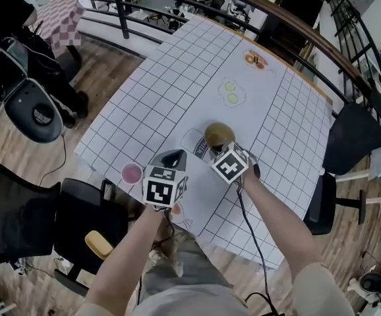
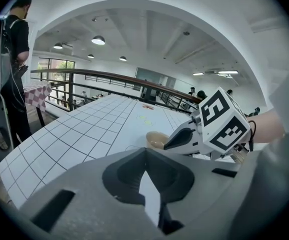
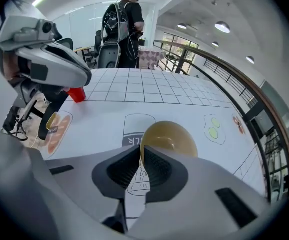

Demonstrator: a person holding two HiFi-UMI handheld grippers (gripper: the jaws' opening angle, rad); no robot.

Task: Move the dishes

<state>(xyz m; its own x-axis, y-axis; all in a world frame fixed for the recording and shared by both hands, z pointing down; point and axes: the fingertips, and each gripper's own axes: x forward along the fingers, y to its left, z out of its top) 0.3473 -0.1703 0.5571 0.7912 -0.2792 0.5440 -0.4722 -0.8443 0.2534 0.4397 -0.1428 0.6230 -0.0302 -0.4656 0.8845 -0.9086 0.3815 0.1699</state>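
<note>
A yellow-brown bowl (image 1: pixel 219 134) (image 3: pixel 170 137) is over a printed outline near the front of the white gridded table (image 1: pixel 177 78). My right gripper (image 1: pixel 218 148) (image 3: pixel 140 153) is shut on the bowl's near rim. Whether the bowl rests on the table or hangs just above it, I cannot tell. My left gripper (image 1: pixel 173 157) (image 2: pixel 144 156) is just left of it, shut with nothing between its jaws. From the left gripper view the bowl (image 2: pixel 157 139) shows beyond the jaws, beside the right gripper's marker cube (image 2: pixel 219 121). A pink cup (image 1: pixel 132 173) (image 3: pixel 76 94) stands near the table's front left edge.
Printed food pictures (image 1: pixel 231 92) mark the table's far part. Black chairs stand at the front left (image 1: pixel 19 216) and at the right (image 1: pixel 349 143). A curved railing (image 1: pixel 289 25) runs behind the table. A person in black (image 1: pixel 19 38) stands at the far left.
</note>
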